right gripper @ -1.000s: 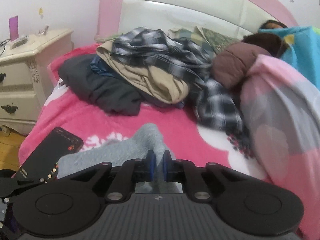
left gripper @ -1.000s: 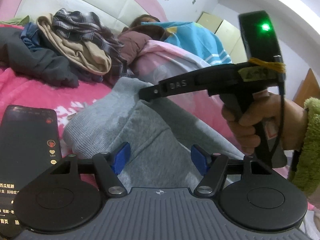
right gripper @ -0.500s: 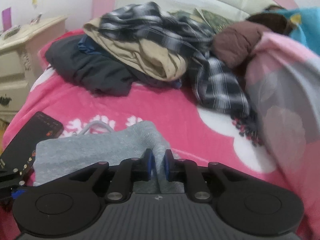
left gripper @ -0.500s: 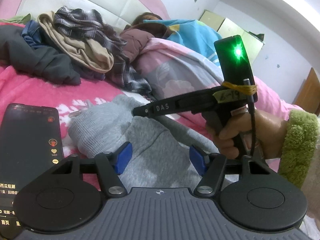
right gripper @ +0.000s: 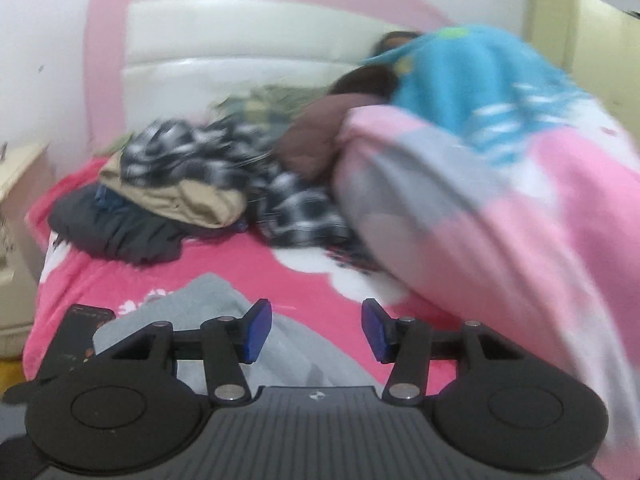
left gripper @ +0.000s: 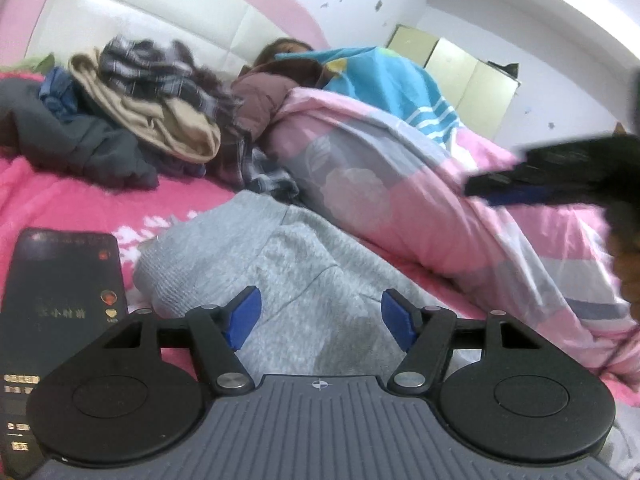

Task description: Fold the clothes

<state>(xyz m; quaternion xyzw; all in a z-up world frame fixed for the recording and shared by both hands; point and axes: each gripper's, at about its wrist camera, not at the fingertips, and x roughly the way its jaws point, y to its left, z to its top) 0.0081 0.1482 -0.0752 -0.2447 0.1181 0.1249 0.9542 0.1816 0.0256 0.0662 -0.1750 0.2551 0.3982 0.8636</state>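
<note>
Grey sweater (left gripper: 280,276) lies on the pink bedspread (left gripper: 80,200) right in front of us, partly folded, its far end toward the heap of unfolded clothes (left gripper: 132,120) by the headboard and its right edge against the pink quilt (left gripper: 400,184).

Our left gripper (left gripper: 320,316) hangs just over the sweater with its jaws well apart and nothing between the blue pads (left gripper: 244,316). Our right gripper (right gripper: 316,330) has just been opening; its jaws stand apart with no cloth between them, and only pink bedspread and the sweater's edge show beneath. In the left view it appears as a dark blurred shape at the right edge, clear of the sweater.

With both grippers free, we judge the last fold laid and unpinned, so knit this thick may spring back up or slide out of line before we press it. A careless regrasp could pinch the bedspread together with the sweater and drag both. The quilt crowds the right side, and someone lies under it, so a wide sweep there could snag it. A phone (left gripper: 60,312) lies just left of the sweater; shifting the sweater that way could push it toward the bed's edge.
</note>
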